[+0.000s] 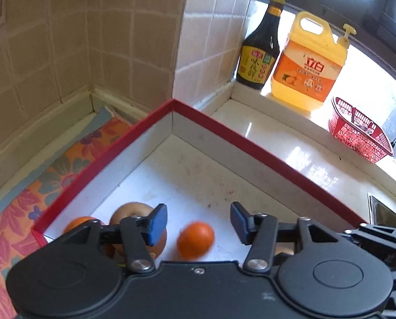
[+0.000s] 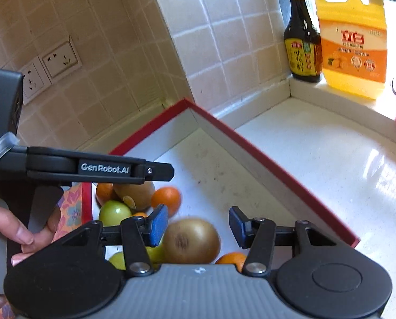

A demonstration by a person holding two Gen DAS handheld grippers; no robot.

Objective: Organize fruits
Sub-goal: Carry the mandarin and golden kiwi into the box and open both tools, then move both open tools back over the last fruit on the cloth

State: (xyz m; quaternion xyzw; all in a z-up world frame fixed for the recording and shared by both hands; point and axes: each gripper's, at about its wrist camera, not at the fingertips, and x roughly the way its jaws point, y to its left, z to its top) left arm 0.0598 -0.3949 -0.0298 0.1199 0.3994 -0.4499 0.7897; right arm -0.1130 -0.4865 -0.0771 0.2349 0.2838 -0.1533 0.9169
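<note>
Looks pretty far along: both the left tongs (image 1: pixel 198 223) and right tongs (image 2: pixel 198 224) hang part-open and empty over the red-rimmed box (image 1: pixel 251 147) on the surface (image 1: pixel 291 143), where oranges (image 1: pixel 195 239), pears (image 2: pixel 191 240) and green fruit (image 2: pixel 114 212) already sit, so probably only tidying is left.

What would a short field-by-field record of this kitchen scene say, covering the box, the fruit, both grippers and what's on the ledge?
box: red-rimmed box, white inside, on the counter
fruit: oranges, brown pears, green fruit, all inside the box
left gripper: open, nothing held, above an orange
right gripper: open, pear below, no contact
ledge: dark sauce bottle, yellow detergent jug, red basket
</note>
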